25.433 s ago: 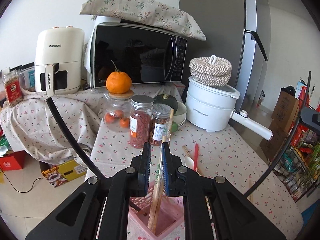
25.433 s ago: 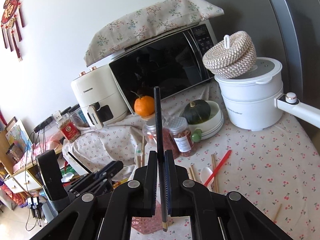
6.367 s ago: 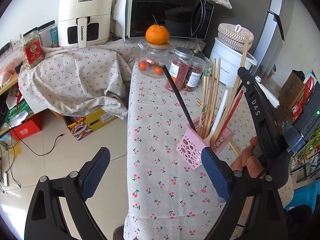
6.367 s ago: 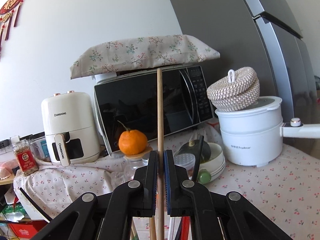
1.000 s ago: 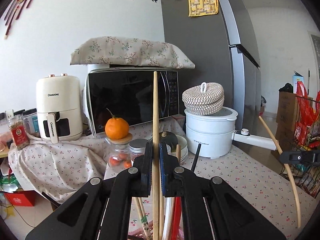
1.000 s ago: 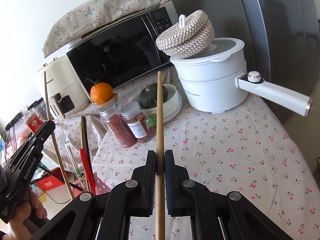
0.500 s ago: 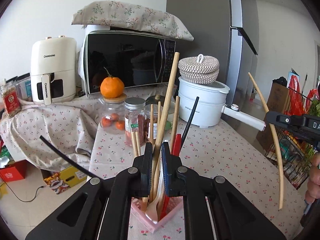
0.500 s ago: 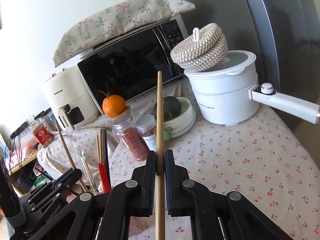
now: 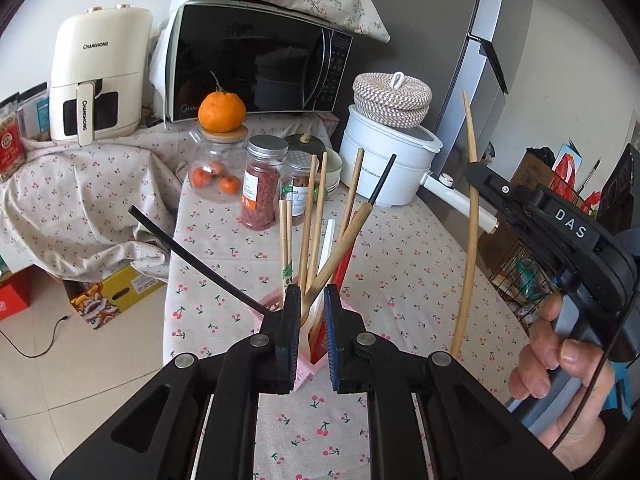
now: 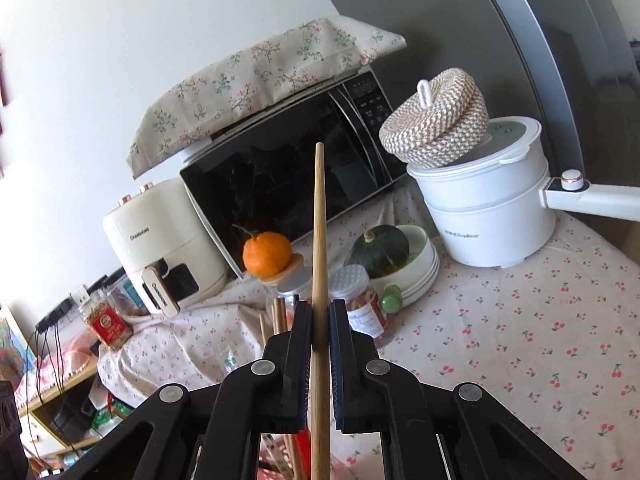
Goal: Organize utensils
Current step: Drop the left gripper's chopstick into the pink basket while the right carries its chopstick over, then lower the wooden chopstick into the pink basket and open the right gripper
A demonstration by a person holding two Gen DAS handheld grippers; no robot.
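Observation:
A pink utensil holder [image 9: 267,303] stands on the cherry-print table [image 9: 404,276], holding several wooden chopsticks, black chopsticks, a white spoon and a red spoon. My left gripper [image 9: 311,308] hovers right over it, jaws slightly parted. A thick wooden chopstick [image 9: 345,236] leans in the holder and passes between the jaws, with a gap beside it. My right gripper [image 10: 319,324] is shut on another long wooden chopstick [image 10: 320,220], held upright. In the left wrist view that gripper [image 9: 475,174] and its chopstick [image 9: 470,248] hang to the right of the holder, in a person's hand [image 9: 560,372].
Behind the holder stand two spice jars [image 9: 262,184], a glass jar topped with an orange [image 9: 222,110], a bowl with a dark pumpkin [image 10: 380,252] and a white pot [image 9: 384,168] with a woven lid. A microwave [image 9: 256,68], an air fryer [image 9: 100,88] and a fridge [image 9: 472,40] stand at the back.
My left gripper tilted down over the holder and its jaws parted from the wooden chopstick, which now leans in the holder. The right gripper carried its chopstick sideways, closer to the holder.

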